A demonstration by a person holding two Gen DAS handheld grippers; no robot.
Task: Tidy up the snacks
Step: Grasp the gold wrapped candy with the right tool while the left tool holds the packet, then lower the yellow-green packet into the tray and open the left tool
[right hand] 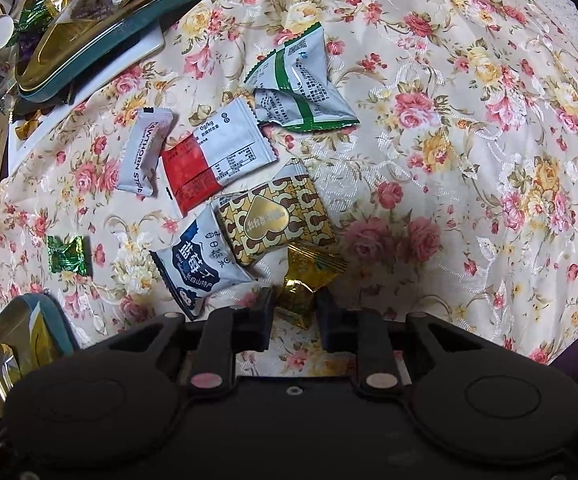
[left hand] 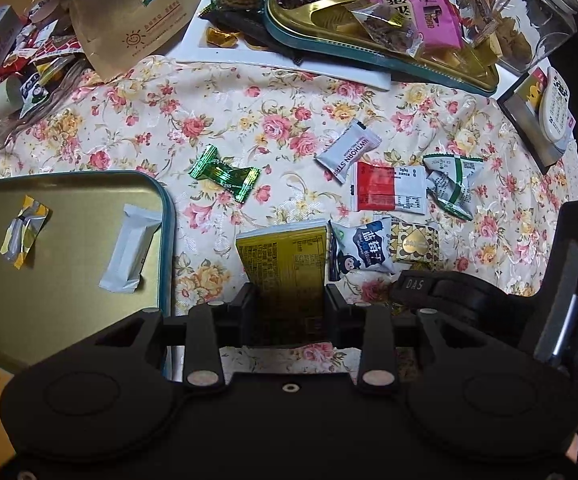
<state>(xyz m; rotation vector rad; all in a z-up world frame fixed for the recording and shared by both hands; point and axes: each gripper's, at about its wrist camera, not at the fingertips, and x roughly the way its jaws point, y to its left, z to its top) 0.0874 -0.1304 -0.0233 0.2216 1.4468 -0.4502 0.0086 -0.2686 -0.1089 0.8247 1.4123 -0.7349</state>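
Observation:
My left gripper (left hand: pixel 289 296) is shut on a yellow snack packet (left hand: pixel 285 264) and holds it over the floral cloth, right of an open gold tin (left hand: pixel 73 184) that holds a yellow candy (left hand: pixel 23 234) and a white bar (left hand: pixel 131 248). My right gripper (right hand: pixel 295 308) is shut on a gold foil candy (right hand: pixel 305 284). Loose snacks lie ahead: a blue-and-white pouch (right hand: pixel 195 260), a gold heart packet (right hand: pixel 277 220), a red-and-white sachet (right hand: pixel 209 160), a white hawthorn strip (right hand: pixel 143 150), a green-striped packet (right hand: pixel 301 84) and a green candy (right hand: pixel 67 255).
A second gold tray (left hand: pixel 369 56) heaped with snacks sits at the back on a white board (left hand: pixel 289 68). A brown paper bag (left hand: pixel 129 20) and boxes crowd the back left. A clear jar (left hand: pixel 537 12) stands back right. The right gripper's body (left hand: pixel 529 288) shows at right.

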